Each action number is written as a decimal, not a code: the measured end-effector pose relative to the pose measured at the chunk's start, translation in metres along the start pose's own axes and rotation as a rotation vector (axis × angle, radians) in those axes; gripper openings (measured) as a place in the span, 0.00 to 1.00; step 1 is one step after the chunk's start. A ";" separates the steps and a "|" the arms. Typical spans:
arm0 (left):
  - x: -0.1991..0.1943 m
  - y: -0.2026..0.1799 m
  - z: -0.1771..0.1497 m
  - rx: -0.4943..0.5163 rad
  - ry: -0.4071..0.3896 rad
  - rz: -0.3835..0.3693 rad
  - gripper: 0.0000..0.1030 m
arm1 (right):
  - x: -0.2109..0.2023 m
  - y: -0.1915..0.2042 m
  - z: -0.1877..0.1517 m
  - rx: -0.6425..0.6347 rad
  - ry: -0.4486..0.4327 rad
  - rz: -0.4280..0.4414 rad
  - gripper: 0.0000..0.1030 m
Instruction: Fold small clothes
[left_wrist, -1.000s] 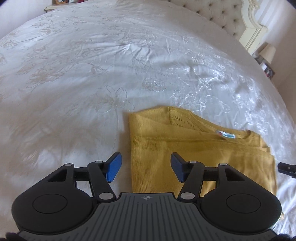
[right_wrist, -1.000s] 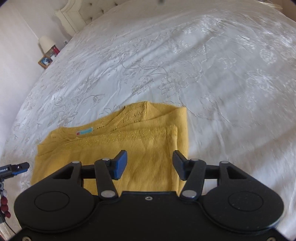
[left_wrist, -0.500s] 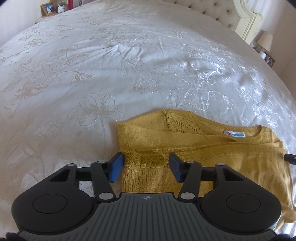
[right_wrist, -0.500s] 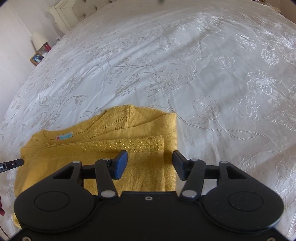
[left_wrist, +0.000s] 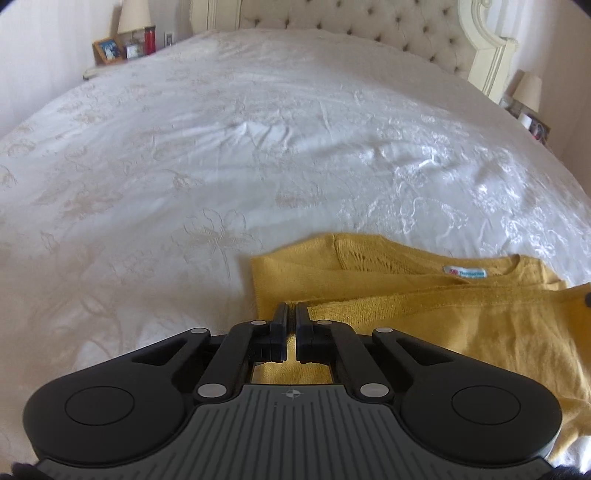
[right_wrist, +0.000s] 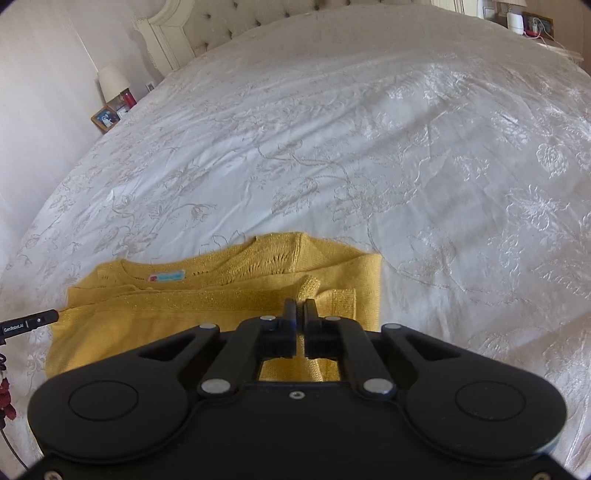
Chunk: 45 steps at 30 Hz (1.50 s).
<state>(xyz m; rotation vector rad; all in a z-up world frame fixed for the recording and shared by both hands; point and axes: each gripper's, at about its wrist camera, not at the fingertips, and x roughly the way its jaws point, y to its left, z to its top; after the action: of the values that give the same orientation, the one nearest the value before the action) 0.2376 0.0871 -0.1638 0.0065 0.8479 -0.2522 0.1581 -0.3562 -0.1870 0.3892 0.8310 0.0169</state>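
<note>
Both of my tools are clenched on the mustard-yellow knitted sweater (left_wrist: 424, 291) lying on the white embroidered bedspread (left_wrist: 221, 147). My left tool (left_wrist: 291, 314) pinches the folded hem at the sweater's left corner, and my right tool (right_wrist: 300, 308) grips the glittery hem band near its right edge. Half a second ago both sets of jaws stood wide apart over the fabric; now only a sliver of gap shows between them. Only the right view shows my left tool's tip at its left border, while the left view shows the tufted cream headboard (left_wrist: 369, 33) head-on.
</note>
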 end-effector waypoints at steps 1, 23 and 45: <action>-0.004 0.000 0.003 0.004 -0.018 0.002 0.04 | -0.003 0.000 0.002 0.000 -0.012 -0.004 0.10; 0.064 0.015 0.053 0.001 0.106 0.095 0.43 | 0.063 -0.017 0.041 -0.008 0.026 -0.068 0.72; 0.005 -0.008 -0.065 0.145 0.378 -0.045 0.80 | -0.011 -0.017 -0.085 -0.024 0.304 -0.130 0.95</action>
<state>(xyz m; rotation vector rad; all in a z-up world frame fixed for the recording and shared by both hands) 0.1905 0.0853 -0.2097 0.1751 1.2045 -0.3605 0.0871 -0.3460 -0.2369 0.3127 1.1541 -0.0359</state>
